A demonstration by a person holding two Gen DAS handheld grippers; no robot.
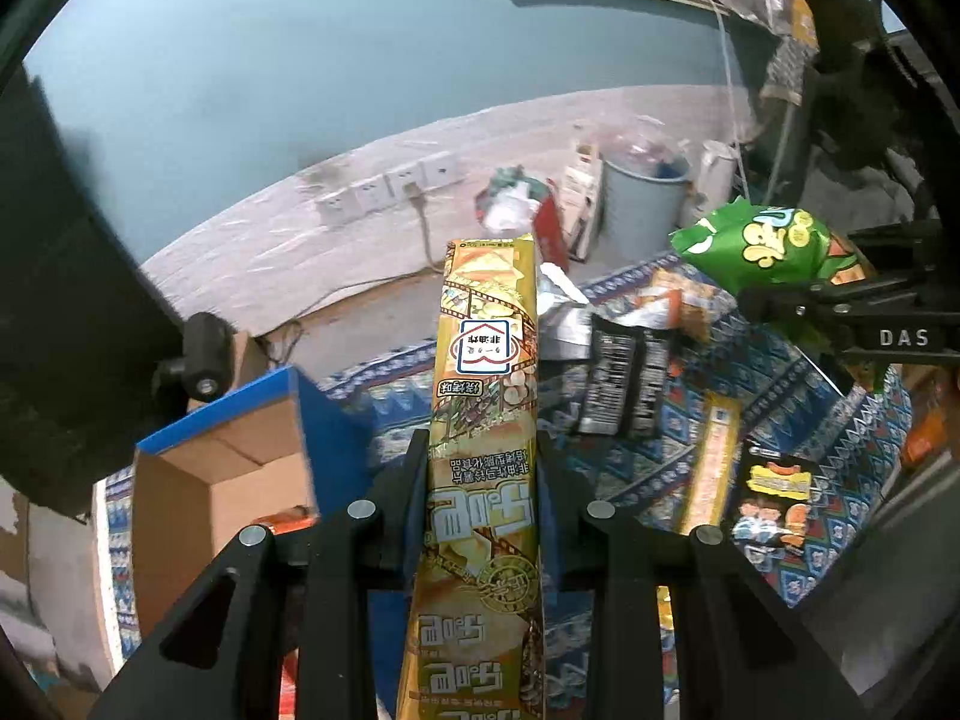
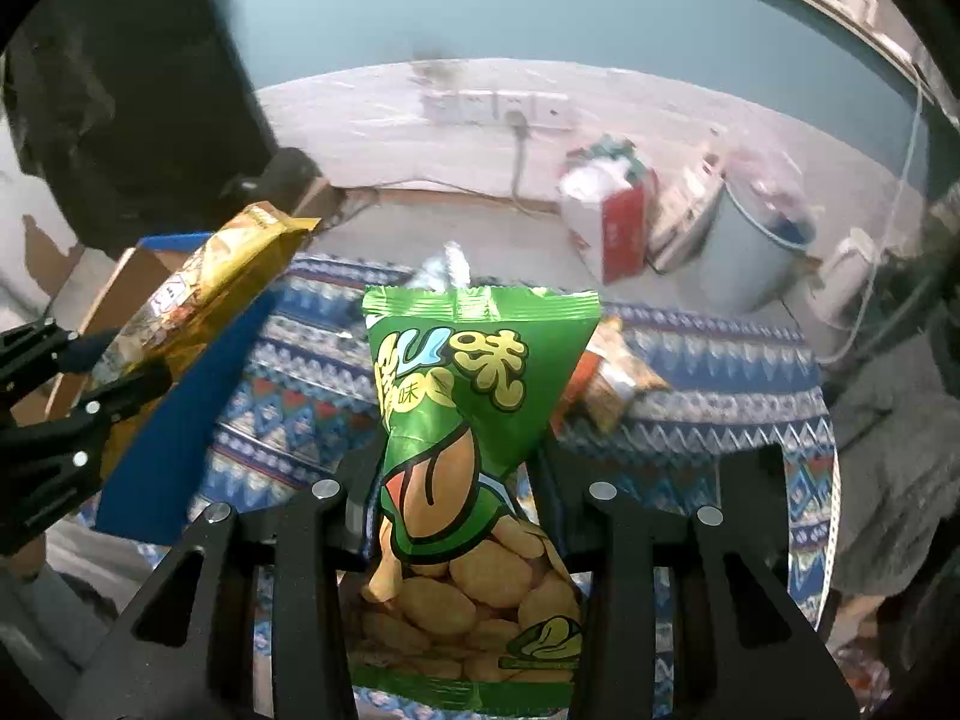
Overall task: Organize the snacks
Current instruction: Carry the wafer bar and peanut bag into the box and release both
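My left gripper point(image 1: 483, 468) is shut on a long golden snack pack point(image 1: 483, 384) that stands up between its fingers, held in the air. The same golden snack pack point(image 2: 204, 288) and the left gripper point(image 2: 120, 360) show at the left of the right wrist view. My right gripper point(image 2: 456, 480) is shut on a green bag of nuts point(image 2: 468, 396), lifted above the patterned blue cloth point(image 2: 690, 396). That green bag point(image 1: 762, 246) and the right gripper point(image 1: 798, 312) appear at the right of the left wrist view. Several more snack packs point(image 1: 624, 378) lie on the cloth.
An open cardboard box with blue edges point(image 1: 240, 456) stands at the left on the cloth. Behind it are a wall with sockets point(image 1: 390, 186), a grey bin point(image 1: 642, 204), a red and white carton point(image 2: 606, 222) and a white kettle point(image 2: 840, 276). A dark object point(image 1: 72, 300) fills the left.
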